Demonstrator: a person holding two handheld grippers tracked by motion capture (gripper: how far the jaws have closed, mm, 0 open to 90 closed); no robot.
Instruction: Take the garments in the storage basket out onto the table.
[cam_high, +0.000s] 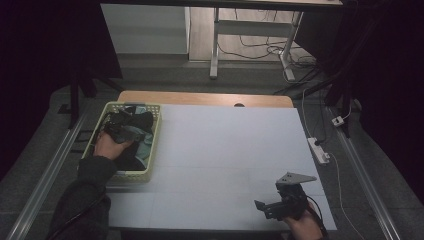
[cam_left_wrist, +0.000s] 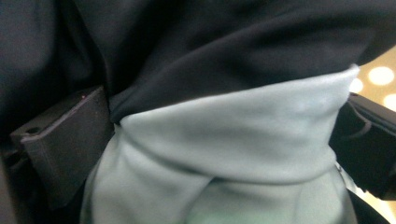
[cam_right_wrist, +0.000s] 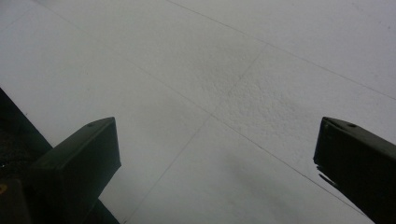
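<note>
Nearest you, your right tool (cam_high: 272, 206) hovers low over the bare white tabletop (cam_high: 225, 160), its jaws spread wide with nothing between them. Farther off on your other side, your left tool (cam_high: 117, 131) sits down inside the pale yellow basket (cam_high: 152, 145), which holds a heap of black cloth (cam_high: 142, 120). Between its jaws bunches a pale grey-green garment (cam_left_wrist: 243, 135), soft and folded, with black fabric lying just above it; whether the jaws are clamped on it, you cannot tell.

In the left gripper view, the pale green cloth (cam_left_wrist: 233, 140) is blurred and cut off below; the basket (cam_high: 150, 150) is largely hidden by clothes.
</note>
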